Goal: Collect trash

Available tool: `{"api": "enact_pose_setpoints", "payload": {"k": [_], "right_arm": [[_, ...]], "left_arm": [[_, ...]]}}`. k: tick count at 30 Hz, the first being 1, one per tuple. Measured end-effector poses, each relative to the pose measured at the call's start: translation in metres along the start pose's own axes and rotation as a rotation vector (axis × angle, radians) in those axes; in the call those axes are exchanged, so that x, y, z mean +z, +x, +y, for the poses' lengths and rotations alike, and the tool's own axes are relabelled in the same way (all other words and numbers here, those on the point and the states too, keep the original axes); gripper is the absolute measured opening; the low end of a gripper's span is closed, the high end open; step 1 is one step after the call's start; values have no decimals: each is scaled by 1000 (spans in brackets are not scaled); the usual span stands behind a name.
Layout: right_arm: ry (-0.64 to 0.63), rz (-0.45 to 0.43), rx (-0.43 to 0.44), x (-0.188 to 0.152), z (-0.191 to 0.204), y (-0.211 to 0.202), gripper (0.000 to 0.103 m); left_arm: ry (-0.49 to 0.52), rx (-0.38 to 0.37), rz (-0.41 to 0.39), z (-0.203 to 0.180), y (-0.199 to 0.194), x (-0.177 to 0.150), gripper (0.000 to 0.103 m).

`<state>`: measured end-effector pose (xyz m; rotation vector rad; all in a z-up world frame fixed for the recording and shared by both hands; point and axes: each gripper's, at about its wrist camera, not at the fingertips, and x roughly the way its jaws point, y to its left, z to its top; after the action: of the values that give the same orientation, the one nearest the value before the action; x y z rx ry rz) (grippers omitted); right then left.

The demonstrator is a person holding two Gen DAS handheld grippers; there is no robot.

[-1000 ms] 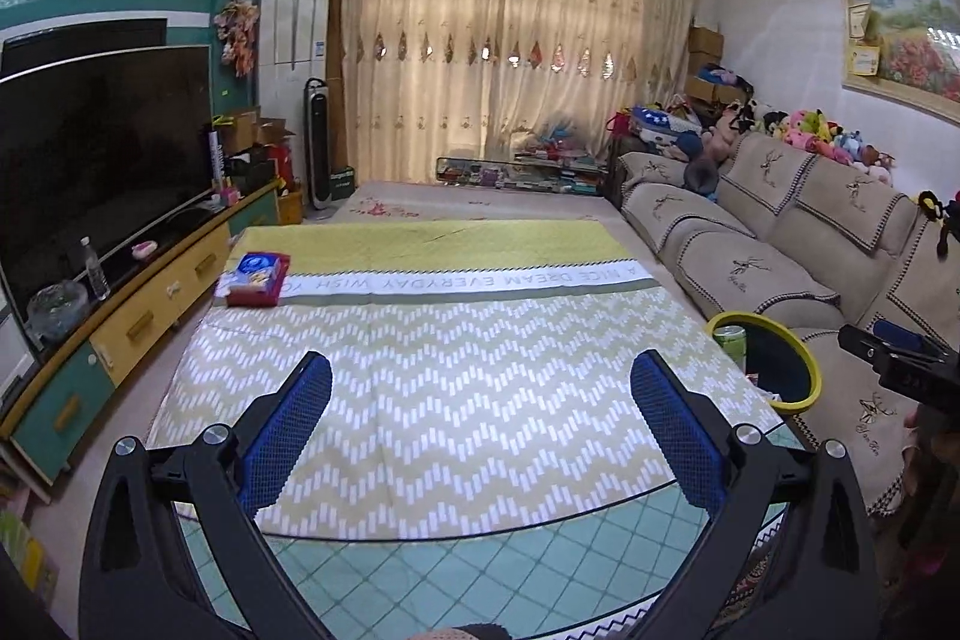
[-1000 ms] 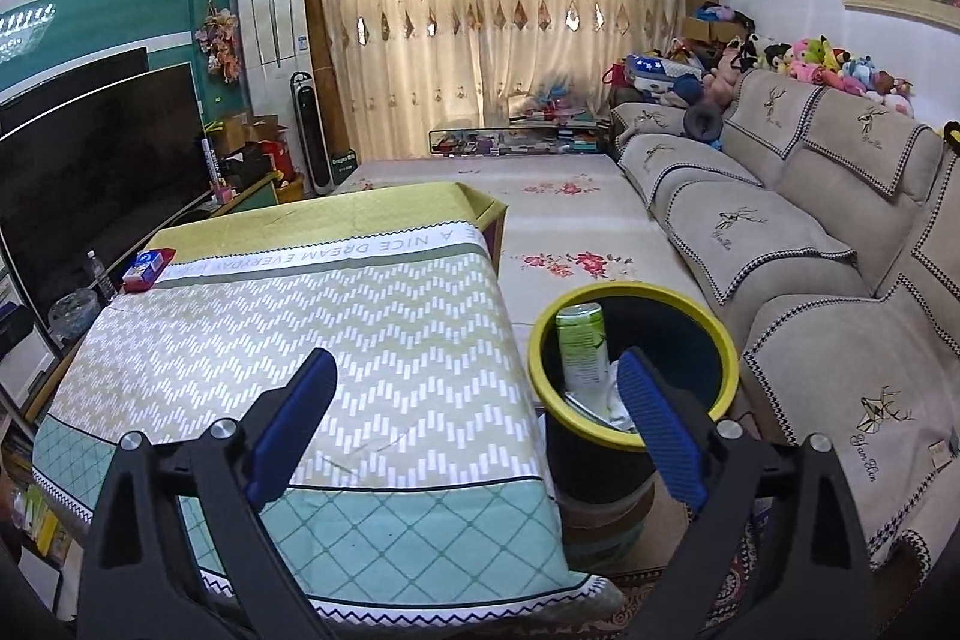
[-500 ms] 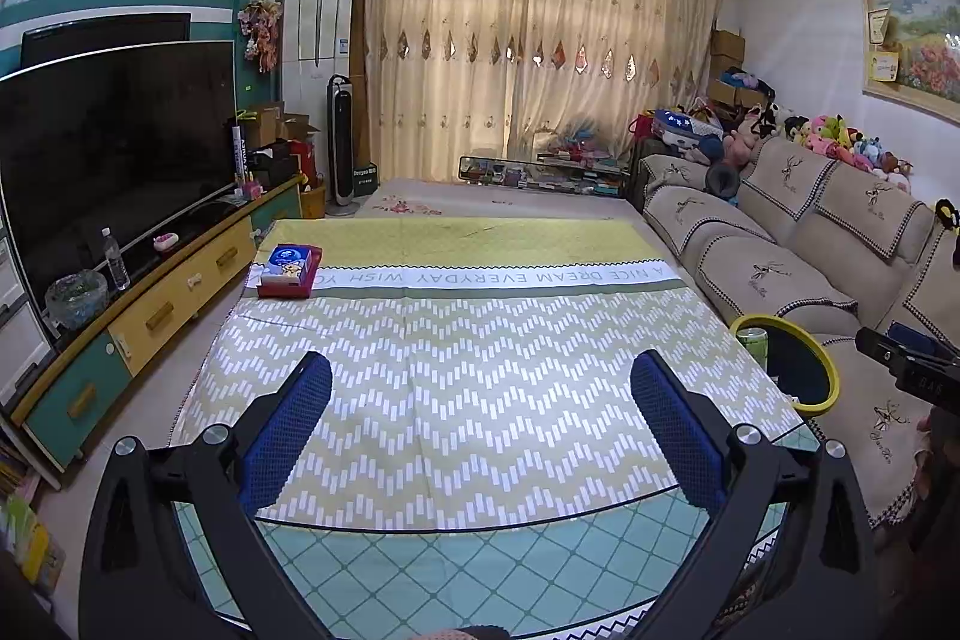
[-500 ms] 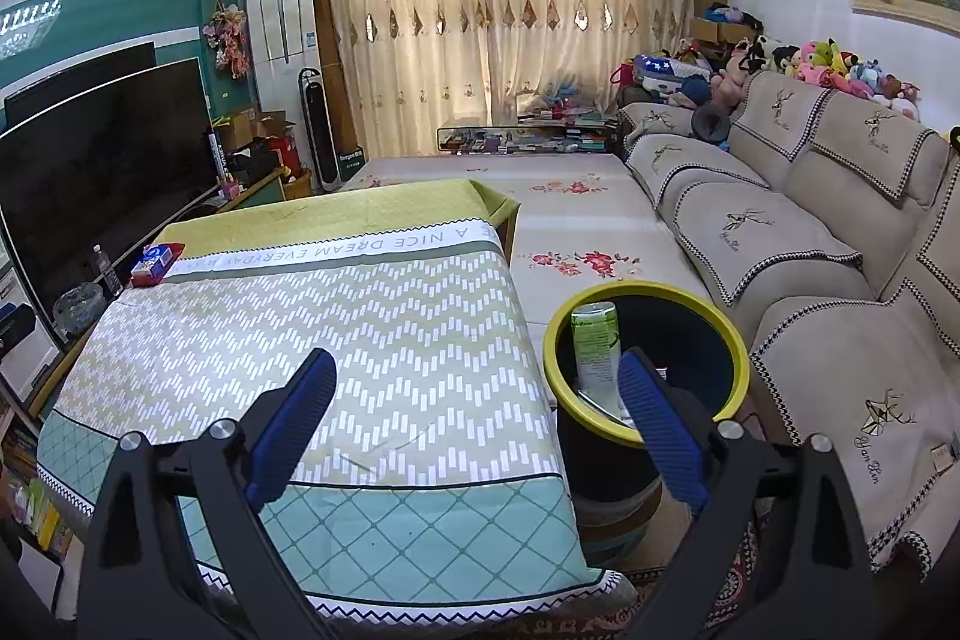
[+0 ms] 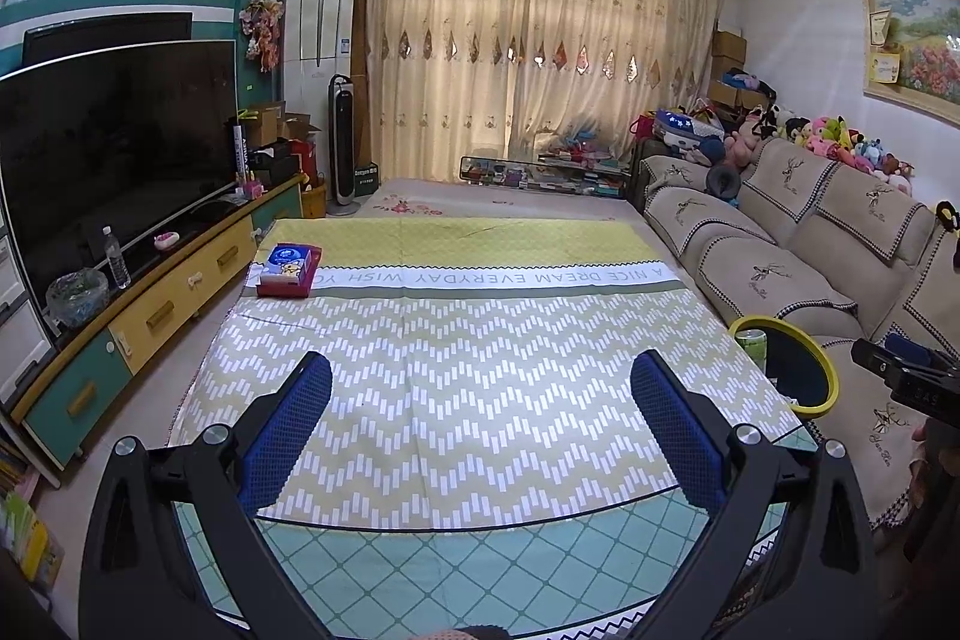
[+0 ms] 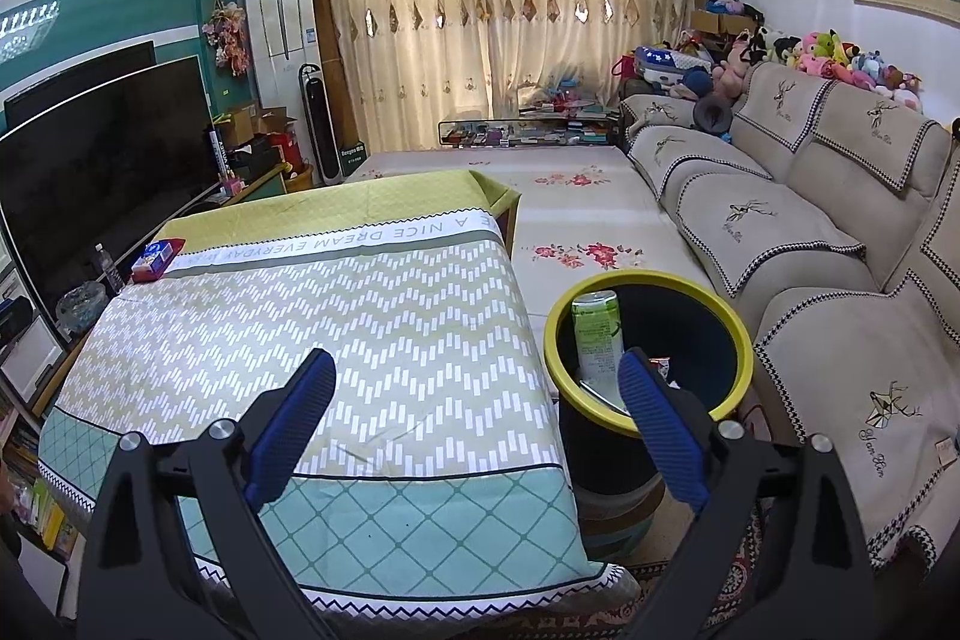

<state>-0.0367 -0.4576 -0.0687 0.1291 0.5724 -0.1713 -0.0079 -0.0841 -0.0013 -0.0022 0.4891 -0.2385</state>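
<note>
A black trash bin with a yellow rim [image 6: 729, 319] stands on the floor between the table and the sofa; it also shows in the left wrist view [image 5: 828, 382]. A green can [image 6: 597, 334] and some wrappers lie inside it. My right gripper [image 6: 474, 403] is open and empty, above the table's near right corner, beside the bin. My left gripper [image 5: 480, 412] is open and empty above the near end of the table [image 5: 480, 328]. A red and blue tissue pack [image 5: 290, 270] lies at the table's far left.
The table wears a zigzag-patterned cloth [image 6: 336, 316]. A beige sofa [image 6: 810, 244] runs along the right. A TV [image 5: 114, 148] on a low cabinet [image 5: 162, 304] lines the left wall. A glass shelf and curtains stand at the back.
Both views have drifted slightly back and up; the bin sits a little lower in the right wrist view. Both grippers stay open and empty.
</note>
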Motion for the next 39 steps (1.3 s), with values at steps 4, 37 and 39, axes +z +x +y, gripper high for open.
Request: {"api": "enact_pose_setpoints", "payload": {"k": [4, 37, 39], "right_arm": [[8, -1, 5, 1, -3, 2, 91], [9, 1, 25, 1, 0, 4, 92], [10, 3, 27, 0, 1, 5, 92]], "left_arm": [[6, 10, -4, -1, 0, 1, 98], [-24, 36, -2, 11, -8, -1, 98], [-24, 32, 7, 11, -6, -3, 98]]}}
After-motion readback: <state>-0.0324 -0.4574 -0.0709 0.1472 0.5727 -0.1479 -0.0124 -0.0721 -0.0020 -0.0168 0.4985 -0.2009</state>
